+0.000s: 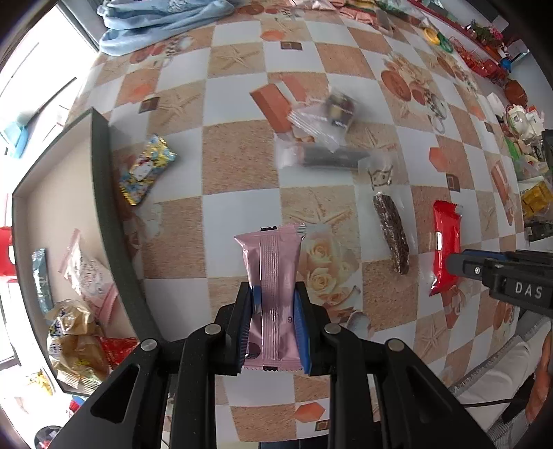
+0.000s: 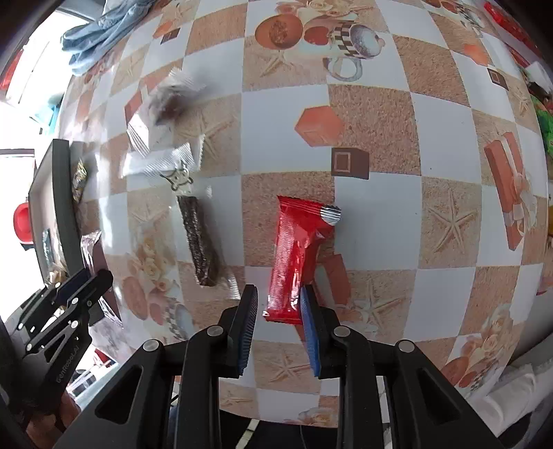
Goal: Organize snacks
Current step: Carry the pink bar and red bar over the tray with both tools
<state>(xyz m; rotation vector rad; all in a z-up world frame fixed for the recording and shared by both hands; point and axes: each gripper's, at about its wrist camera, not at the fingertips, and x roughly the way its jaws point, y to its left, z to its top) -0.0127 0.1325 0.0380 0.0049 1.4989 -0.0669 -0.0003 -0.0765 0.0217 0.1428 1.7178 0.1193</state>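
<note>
My left gripper (image 1: 273,293) is shut on a pink snack packet (image 1: 273,273), held above the checkered tablecloth. To its left stands a dark box (image 1: 100,193) with several wrapped snacks inside. My right gripper (image 2: 280,293) is open, its jaws on either side of the near end of a red snack packet (image 2: 297,248) that lies flat on the table. That red packet (image 1: 446,241) and the right gripper (image 1: 501,273) also show at the right of the left wrist view. A dark brown bar in clear wrap (image 2: 198,238) lies left of the red packet.
Loose on the table are a foil cartoon packet (image 1: 145,169) beside the box, clear-wrapped snacks (image 1: 328,138) further back, and a blue cloth (image 1: 162,20) at the far edge. Clutter lines the far right edge (image 1: 518,138). The left gripper (image 2: 65,311) shows at the lower left of the right wrist view.
</note>
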